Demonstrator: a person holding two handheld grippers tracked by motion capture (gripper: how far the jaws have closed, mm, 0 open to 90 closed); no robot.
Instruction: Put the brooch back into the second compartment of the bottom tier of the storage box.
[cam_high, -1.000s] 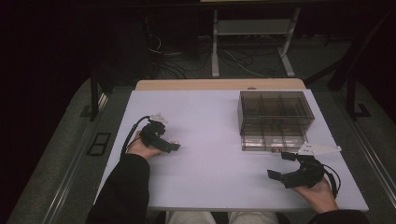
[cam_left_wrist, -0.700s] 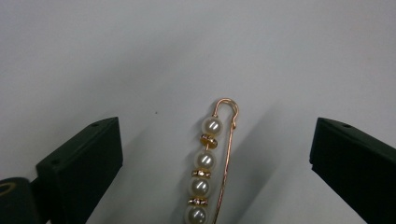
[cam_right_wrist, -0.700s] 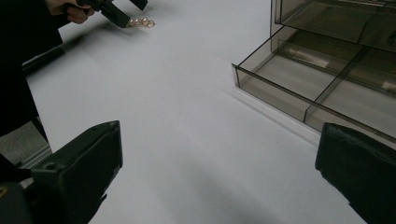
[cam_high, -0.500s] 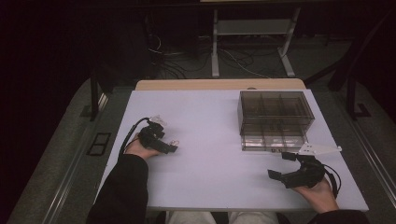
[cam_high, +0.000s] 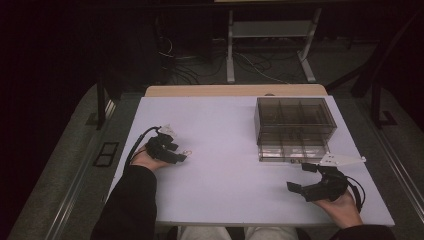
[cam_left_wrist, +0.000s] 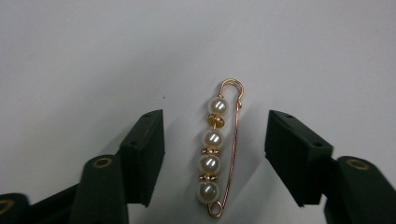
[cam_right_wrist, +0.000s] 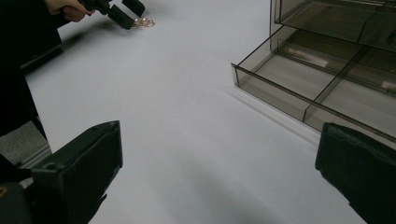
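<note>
Brooch pin (cam_left_wrist: 218, 150): gold wire safety-pin form with a hooked clasp at one end and a small loop at the other, strung with four white pearls set apart by gold spacer beads; lies flat on the white table (cam_high: 225, 130) at its left side, between the spread, empty jaws of the left gripper (cam_left_wrist: 215, 154), touching neither. Smoky clear organiser box (cam_high: 292, 127): right side, lower drawer pulled out, divided into compartments. Right gripper (cam_right_wrist: 219, 172): near front right, jaws wide apart, holding nothing.

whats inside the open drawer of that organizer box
The pulled-out drawer shows dividers and bare compartments, nothing inside the visible part. Its back runs under the box, whose tinted walls hide the rest.
</note>
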